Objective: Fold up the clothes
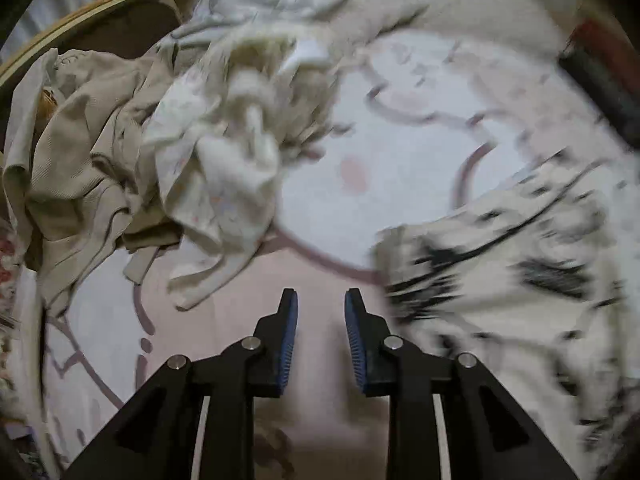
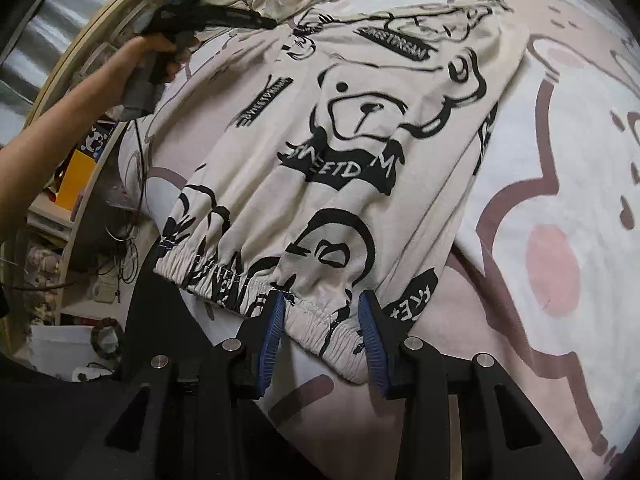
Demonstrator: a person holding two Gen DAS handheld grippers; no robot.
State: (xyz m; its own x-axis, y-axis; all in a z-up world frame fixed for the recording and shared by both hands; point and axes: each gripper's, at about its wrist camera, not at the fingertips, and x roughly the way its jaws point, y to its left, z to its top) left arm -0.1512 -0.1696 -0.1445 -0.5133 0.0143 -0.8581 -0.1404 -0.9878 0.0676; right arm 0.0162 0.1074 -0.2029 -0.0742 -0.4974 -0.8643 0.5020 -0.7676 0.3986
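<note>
- Right claw [image 2: 322,312]: level, jaws parted, straddling the elastic waistband of the printed trousers [image 2: 352,128] without clamping.
- Trousers: flat on the bed [image 2: 560,208], long axis running away from the waistband.
- Left claw [image 1: 321,308]: open, empty, beside the trousers.

I'm looking into a home bedroom: a bed [image 2: 560,200] under a pink-and-white cartoon-print sheet, with crumpled laundry [image 1: 168,140] heaped at its far end. A curved wooden bed frame [image 2: 80,92] edges it, and beside it stand cluttered shelves [image 2: 68,200] with tangled cables [image 2: 124,248].
</note>
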